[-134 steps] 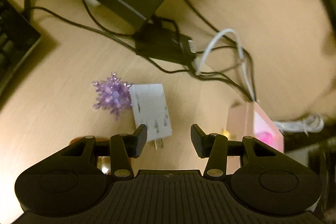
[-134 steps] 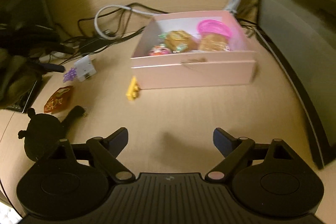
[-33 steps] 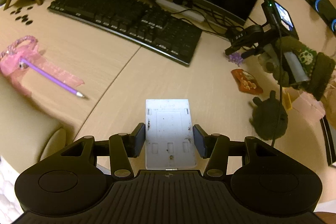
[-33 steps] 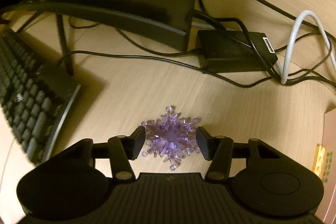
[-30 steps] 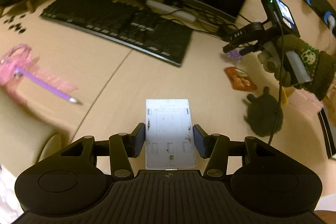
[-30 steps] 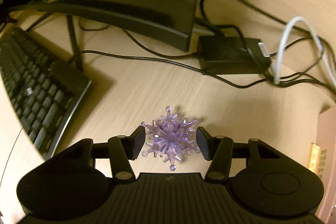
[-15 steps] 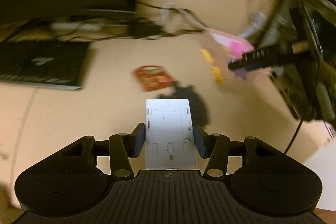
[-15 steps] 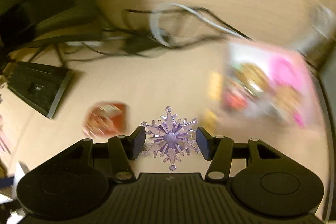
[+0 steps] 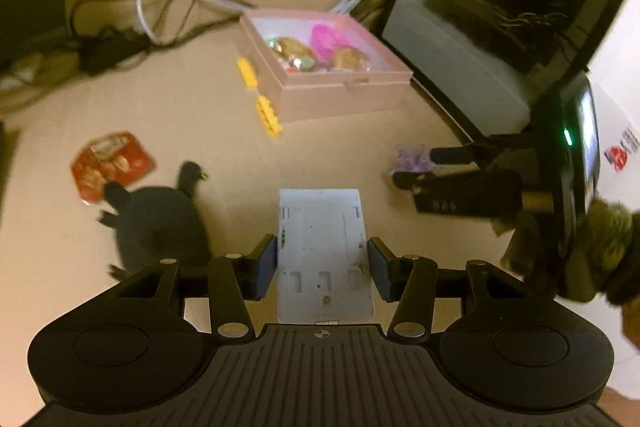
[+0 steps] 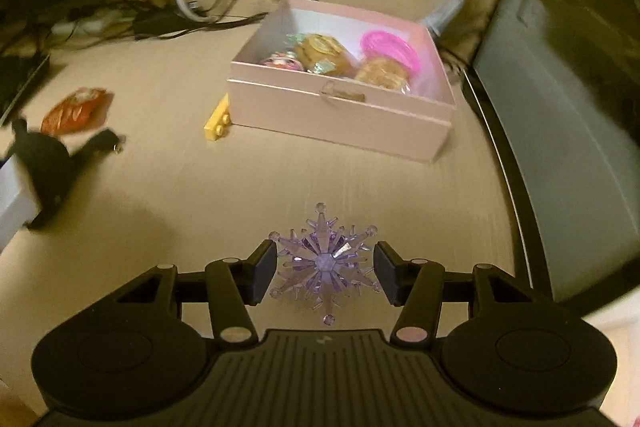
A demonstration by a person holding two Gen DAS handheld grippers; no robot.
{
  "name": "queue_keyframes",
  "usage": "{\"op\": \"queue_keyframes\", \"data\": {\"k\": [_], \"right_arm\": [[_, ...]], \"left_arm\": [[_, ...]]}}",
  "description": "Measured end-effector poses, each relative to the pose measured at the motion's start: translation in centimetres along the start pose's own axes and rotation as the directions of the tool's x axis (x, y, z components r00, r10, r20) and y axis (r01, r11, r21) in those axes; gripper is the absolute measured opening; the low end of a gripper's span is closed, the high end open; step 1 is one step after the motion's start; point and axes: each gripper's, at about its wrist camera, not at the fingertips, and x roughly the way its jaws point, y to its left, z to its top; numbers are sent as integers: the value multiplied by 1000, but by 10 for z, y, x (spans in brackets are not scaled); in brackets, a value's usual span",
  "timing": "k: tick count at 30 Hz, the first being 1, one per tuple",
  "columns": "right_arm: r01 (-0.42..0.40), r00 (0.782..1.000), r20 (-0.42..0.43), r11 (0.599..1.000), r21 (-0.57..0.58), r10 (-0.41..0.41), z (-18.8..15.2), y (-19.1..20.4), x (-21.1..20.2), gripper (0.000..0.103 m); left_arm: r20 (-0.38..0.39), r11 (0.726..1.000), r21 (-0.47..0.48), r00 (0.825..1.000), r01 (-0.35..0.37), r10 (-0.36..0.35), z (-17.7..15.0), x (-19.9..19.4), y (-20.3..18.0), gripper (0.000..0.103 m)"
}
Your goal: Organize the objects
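Two items carried above the worktop [image 10: 168, 211]: a white plate [image 9: 324, 251], pinched flat in the left gripper [image 9: 322, 269] jaws; a purple crystal snowflake [image 10: 325, 263] between the right gripper [image 10: 325, 273] jaws, which are opening. Ahead: open pink box [image 10: 340, 119], partly filled.

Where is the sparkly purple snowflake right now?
The purple crystal snowflake sits between the opening jaws of the right gripper, above the wooden desk, short of the pink cardboard box.
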Motion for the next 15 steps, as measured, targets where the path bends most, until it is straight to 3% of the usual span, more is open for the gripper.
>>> {"op": "queue_keyframes", "data": {"k": [3,9,15], "right_arm": [[1,999,36,999,-41,1,-14,0,-6,88],[-28,999,17,999,-22,29,-44,-10,-6,88],[-34,999,10,994,101,33,-41,-24,9,88]], "left_arm": [[-29,998,-57,1000,-12,10,6,12,4,54],[-69,994,-85,996,-67,61,11,33,0,54],[-117,995,-38,990,-88,83,17,54,-14,54]]}}
